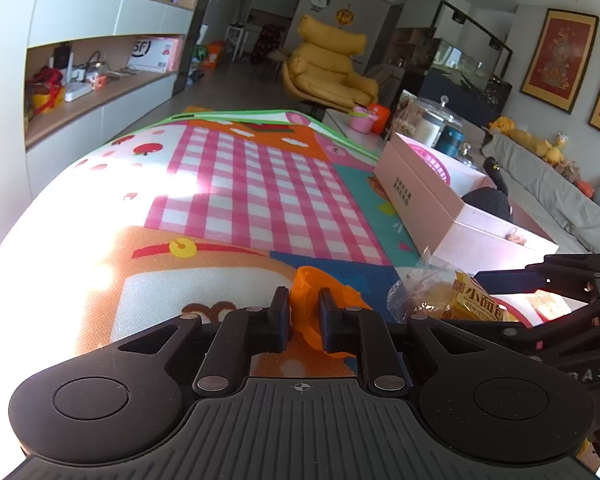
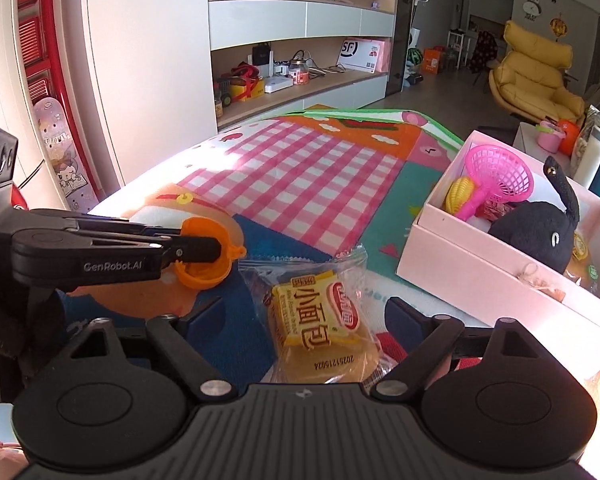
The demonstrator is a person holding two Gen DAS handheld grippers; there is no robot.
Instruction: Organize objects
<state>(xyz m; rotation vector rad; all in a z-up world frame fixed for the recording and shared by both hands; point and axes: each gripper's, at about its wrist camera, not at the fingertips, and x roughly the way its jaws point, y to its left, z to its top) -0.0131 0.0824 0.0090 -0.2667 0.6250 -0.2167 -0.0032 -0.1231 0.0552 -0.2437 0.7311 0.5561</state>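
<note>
Nearest the right wrist camera, the right gripper [image 2: 302,312] stands spread, its fingers on either side of a clear-wrapped bread packet [image 2: 318,320] lying flat on the play mat [image 2: 300,160]; the pads do not press on the wrapper, and gaps show on both sides. Taking the pink box [image 2: 496,276] as landmark: the packet lies just left of the box's near long wall, apart from it, with a strip of mat between. Further left of the box, past the packet, the left gripper [image 1: 304,312] is pinching the rim of a small orange cup [image 1: 316,300], one finger inside the cup and one outside, close above the mat. Inside the box sit a black plush toy [image 2: 536,232], a pink mesh basket [image 2: 500,172] and a yellow toy [image 2: 462,194]; the box is open at the top. Left of the box and beyond the cup, the checked mat stretches bare to its green far edge. Behind the box's far end stand jars and a pink tub [image 2: 550,140].
</note>
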